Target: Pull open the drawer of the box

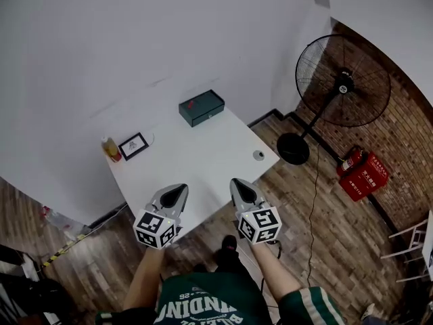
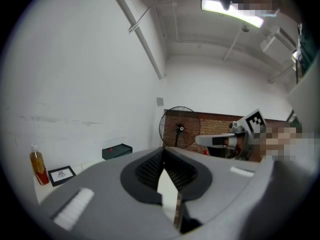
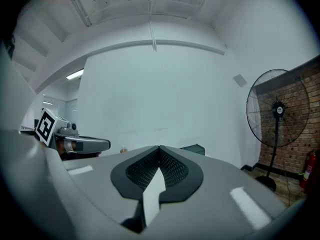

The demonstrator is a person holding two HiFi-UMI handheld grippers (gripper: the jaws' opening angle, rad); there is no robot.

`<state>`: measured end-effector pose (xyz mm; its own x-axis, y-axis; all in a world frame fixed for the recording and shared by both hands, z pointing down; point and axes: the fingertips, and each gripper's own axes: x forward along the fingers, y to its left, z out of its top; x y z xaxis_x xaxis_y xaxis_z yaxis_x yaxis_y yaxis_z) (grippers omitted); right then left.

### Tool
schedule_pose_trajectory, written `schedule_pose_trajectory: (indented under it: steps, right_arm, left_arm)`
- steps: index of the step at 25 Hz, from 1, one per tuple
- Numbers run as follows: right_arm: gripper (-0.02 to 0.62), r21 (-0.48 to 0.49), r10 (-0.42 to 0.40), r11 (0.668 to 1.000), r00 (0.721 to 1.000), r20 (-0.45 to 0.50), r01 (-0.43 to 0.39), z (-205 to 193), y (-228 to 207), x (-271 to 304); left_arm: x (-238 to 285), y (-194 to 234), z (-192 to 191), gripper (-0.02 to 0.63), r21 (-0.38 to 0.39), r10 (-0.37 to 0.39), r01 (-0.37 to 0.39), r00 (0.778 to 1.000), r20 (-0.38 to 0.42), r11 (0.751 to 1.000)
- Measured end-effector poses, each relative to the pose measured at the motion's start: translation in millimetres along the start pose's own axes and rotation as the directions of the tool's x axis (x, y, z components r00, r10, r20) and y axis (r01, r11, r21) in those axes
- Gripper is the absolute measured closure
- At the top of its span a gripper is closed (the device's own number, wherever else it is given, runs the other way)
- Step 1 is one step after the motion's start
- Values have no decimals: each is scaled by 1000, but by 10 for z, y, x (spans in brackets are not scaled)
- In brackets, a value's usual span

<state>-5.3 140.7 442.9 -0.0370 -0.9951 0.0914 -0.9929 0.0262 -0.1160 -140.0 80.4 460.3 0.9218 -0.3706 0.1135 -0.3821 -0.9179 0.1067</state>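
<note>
Nothing's started yet here. The box is sitting way off at 12 o'clock on the far end of the white tabletop, right up by the wall. Both tools are hanging back over the near edge, well apart from it. Left tool is clenched with the tips meeting and nothing in between, and the right tool is the same, shut on air.

The drawer looks like it faces the near side. There's a pale speck on it that might be the pull, but it's too small to tell.

What I'd worry about: that box looks light and it isn't fixed to anything. Tug the drawer with one tool and the whole box probably just slides along the tabletop instead of opening, so the other tool likely has to brace it. A tiny pull also means an easy slip-off. The bottle and little frame at 10 o'clock are well clear, so not much risk there
</note>
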Motion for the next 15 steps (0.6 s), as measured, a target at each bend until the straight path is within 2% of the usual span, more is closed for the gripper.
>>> schedule_pose_trajectory:
  steps: [7,15]
  right_arm:
    - [594,-11,-12,1000,1000,13,12,17,2,35]
    - [594,9,-14,1000,1000,5,14,-44,-430,425]
  left_arm:
    - [72,56,-23,554,-10,-6,6,1000,3,1000]
    - [566,229,-94,554,-21,-2,1,1000,-26,1000]
